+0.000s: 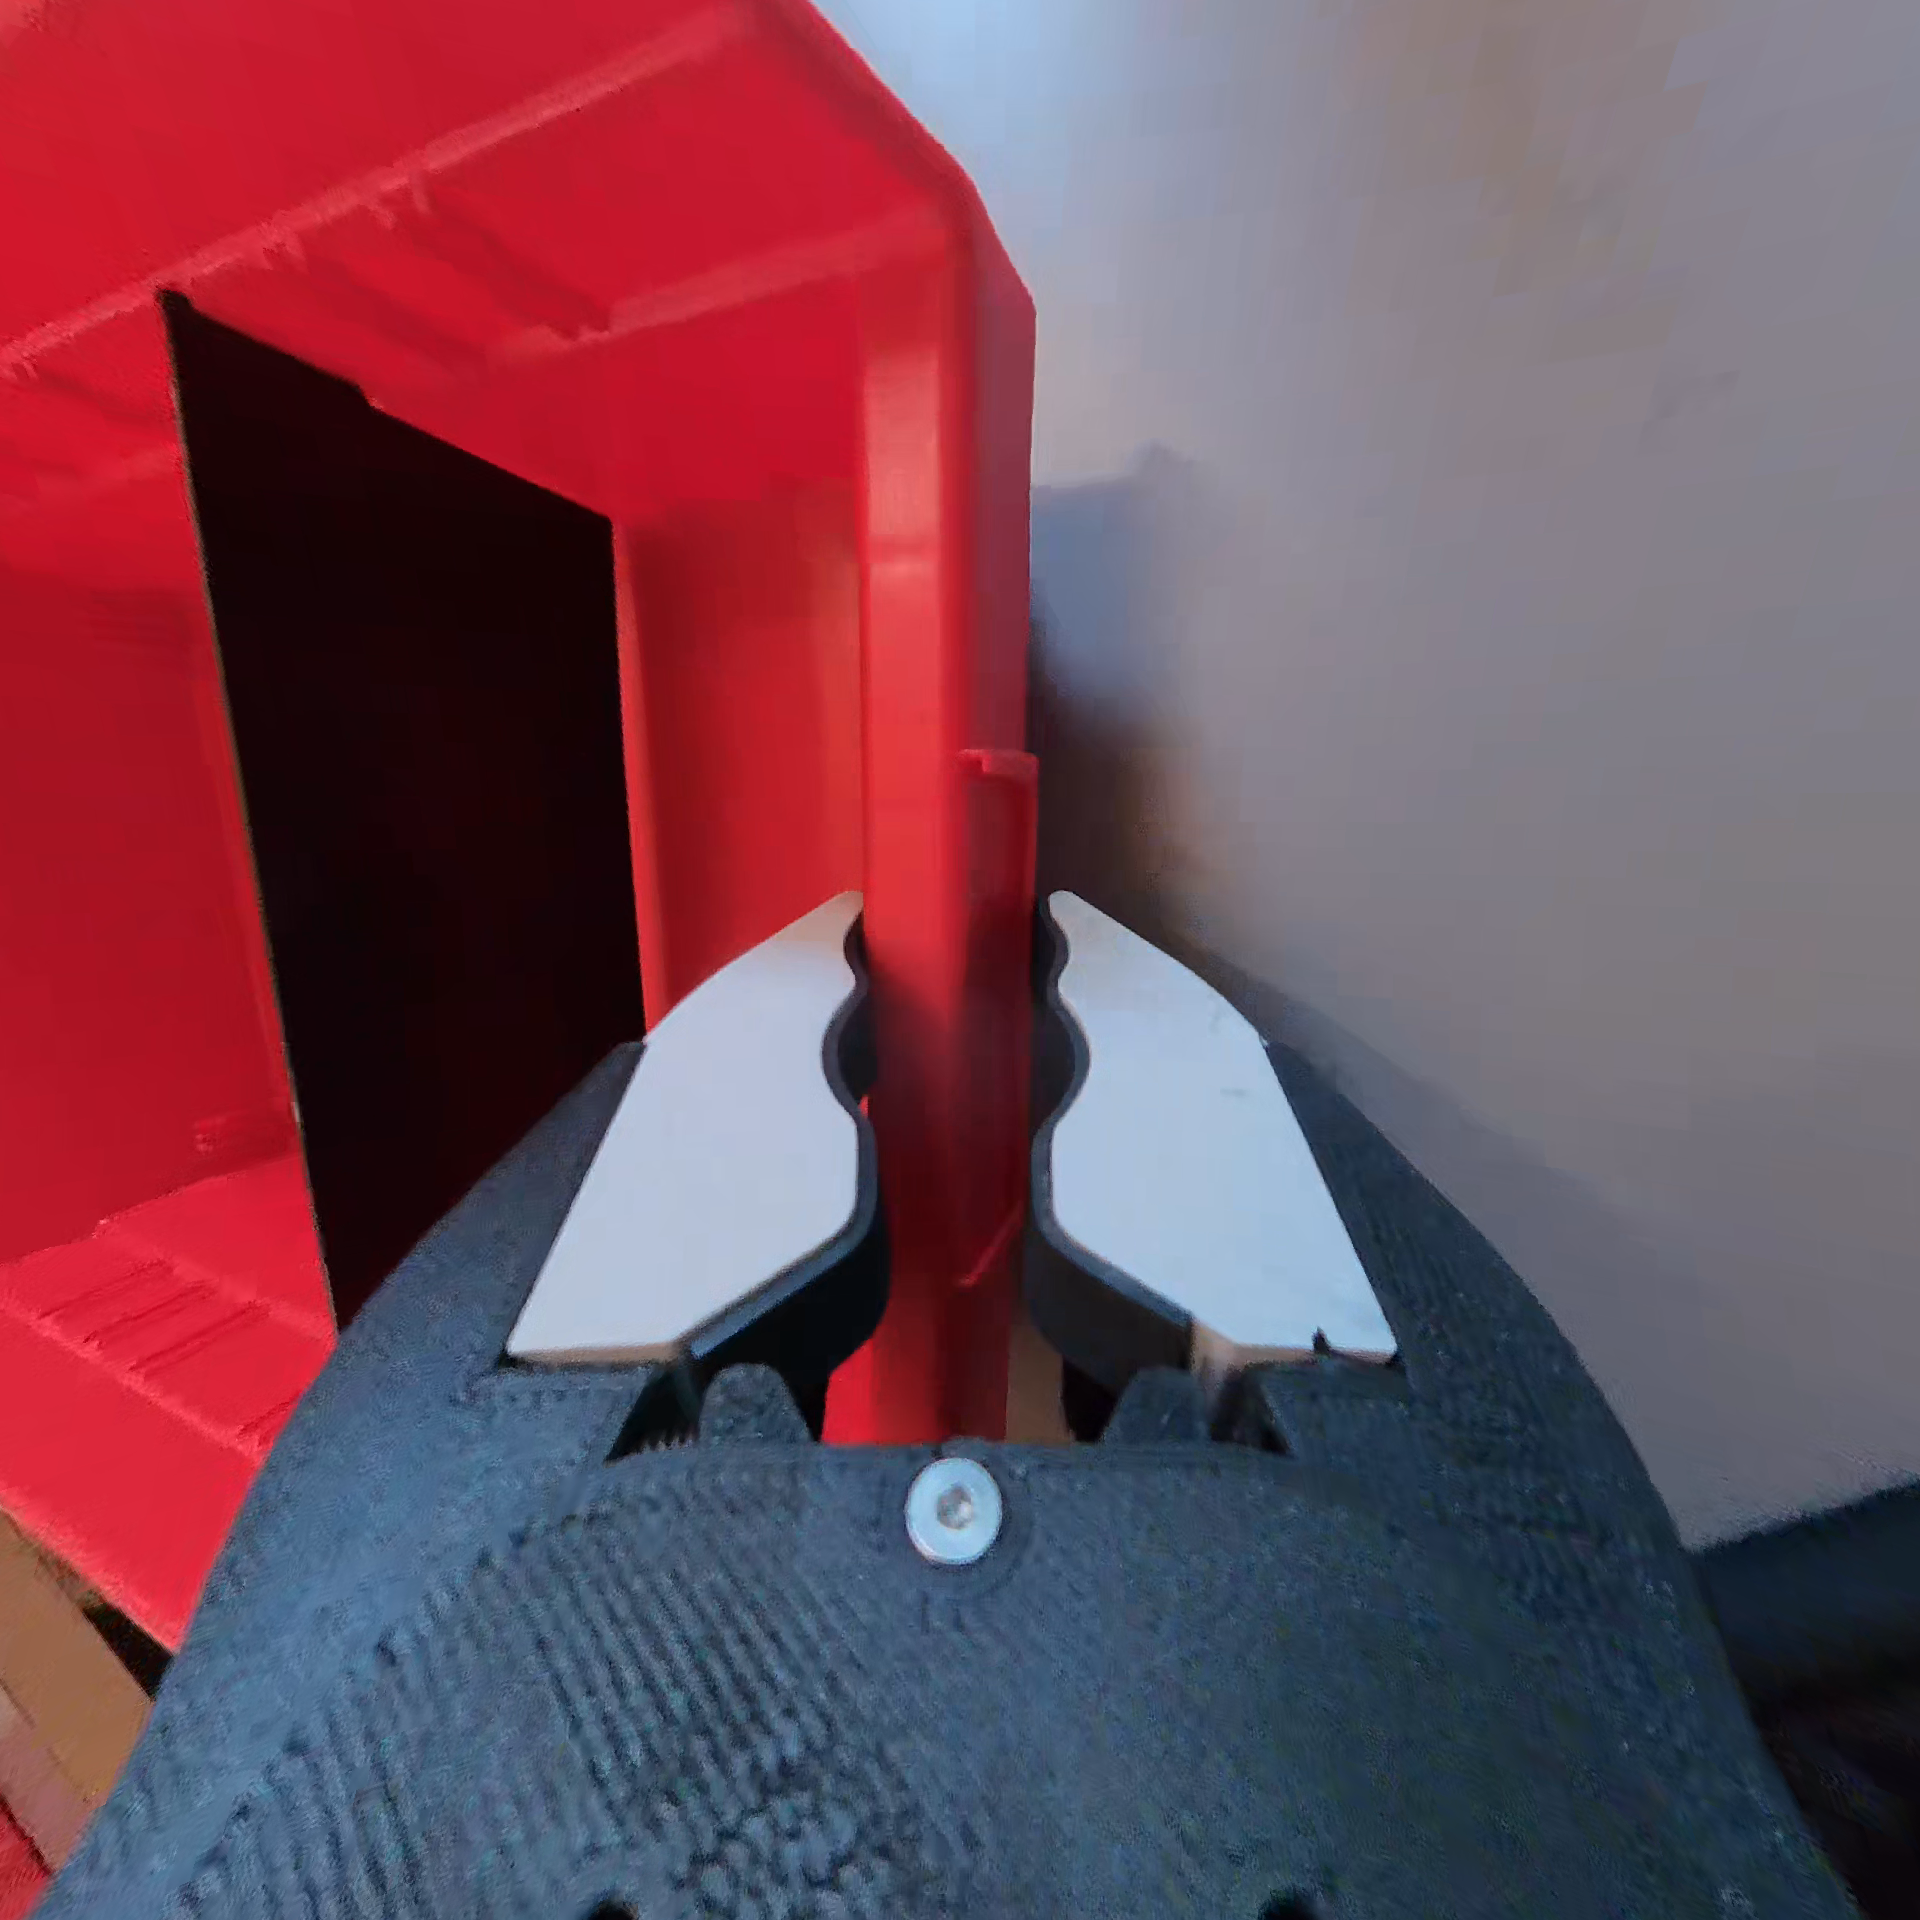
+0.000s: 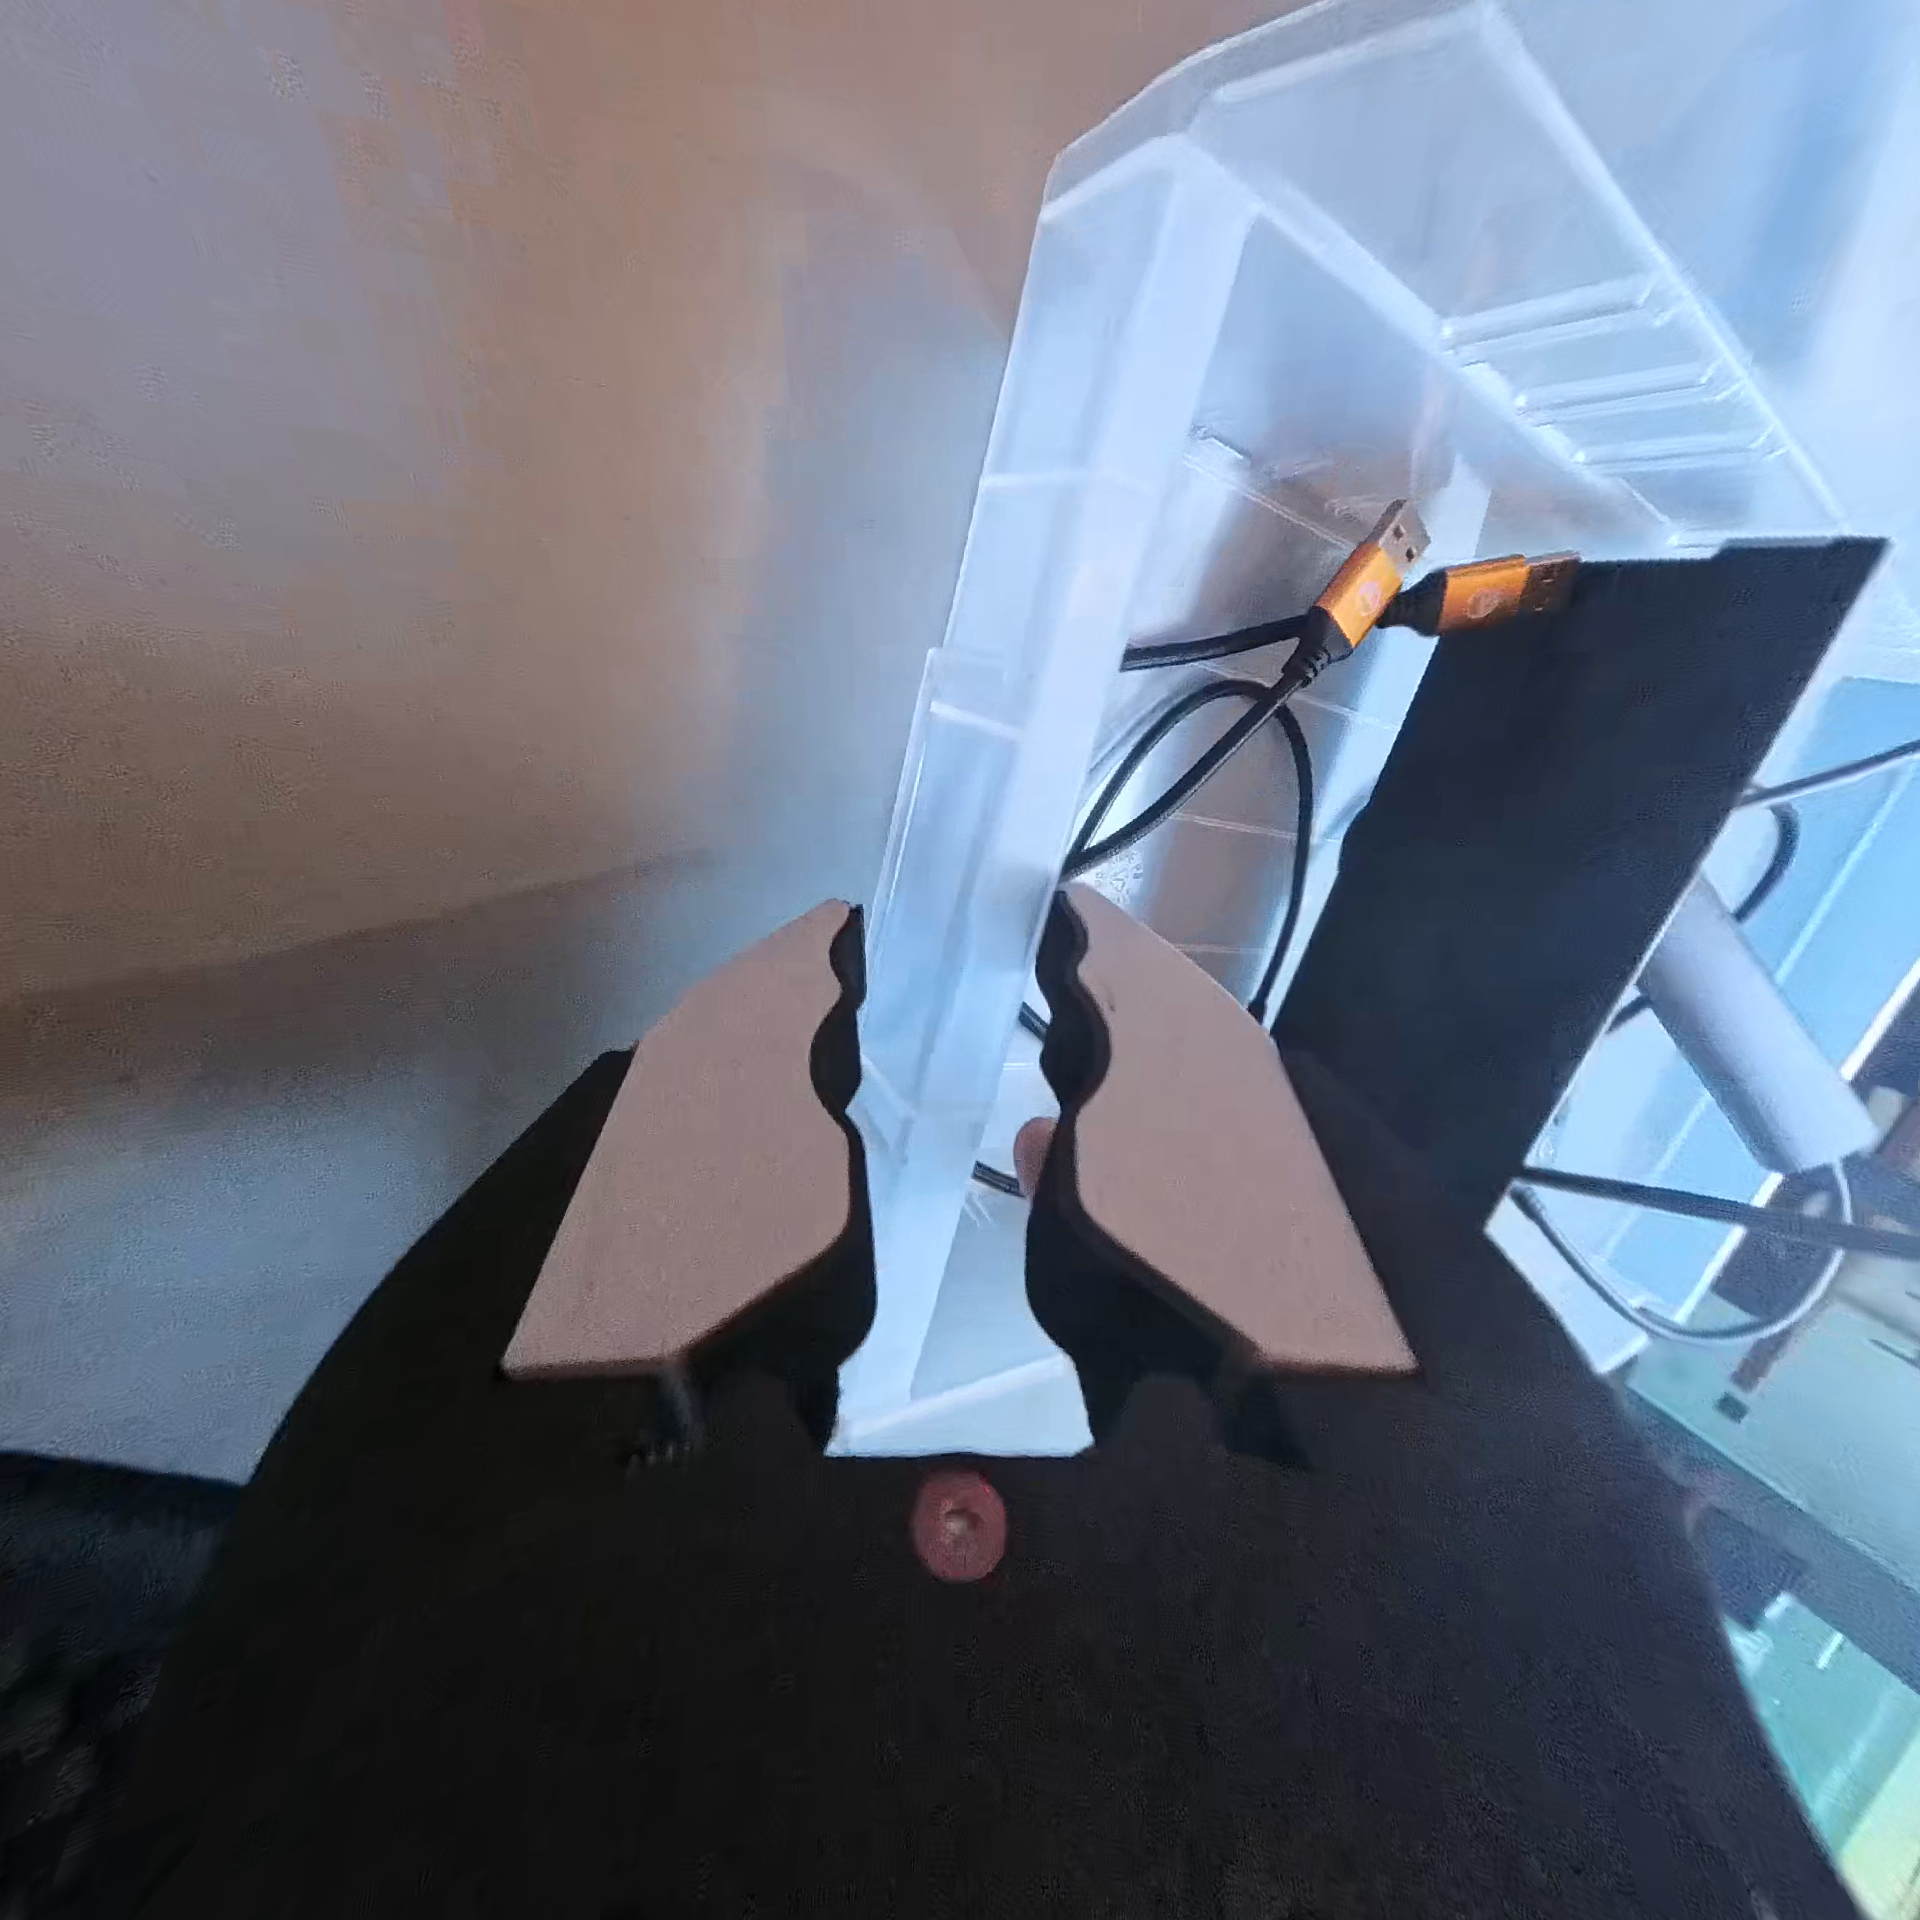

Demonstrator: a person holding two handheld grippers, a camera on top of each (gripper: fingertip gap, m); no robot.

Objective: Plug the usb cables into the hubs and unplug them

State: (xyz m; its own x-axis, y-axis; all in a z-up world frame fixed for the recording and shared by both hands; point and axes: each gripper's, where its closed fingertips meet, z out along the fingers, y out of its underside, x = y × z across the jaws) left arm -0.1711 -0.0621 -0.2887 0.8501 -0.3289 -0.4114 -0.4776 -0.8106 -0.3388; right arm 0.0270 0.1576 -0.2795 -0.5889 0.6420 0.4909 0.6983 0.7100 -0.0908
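My left gripper (image 1: 951, 914) is shut on the side wall of a red plastic bin (image 1: 940, 623), which fills the left of the left wrist view with a black panel (image 1: 416, 810) inside it. My right gripper (image 2: 951, 920) is shut on the wall of a clear plastic bin (image 2: 1101, 582) that is tilted. Inside the clear bin lie black USB cables (image 2: 1195, 769) with two orange-sleeved plugs (image 2: 1361, 587), one with its metal end free, the other against a black panel (image 2: 1538, 852). No hub shows in either view.
A pale wall (image 1: 1455, 520) stands right of the red bin. A white tube (image 2: 1756, 1039) and more dark cables (image 2: 1714, 1210) show through the clear bin at the right. A cardboard-coloured surface (image 1: 52, 1662) shows at the lower left of the left wrist view. Some 30 centimetres of space lies between my two pairs of fingers.
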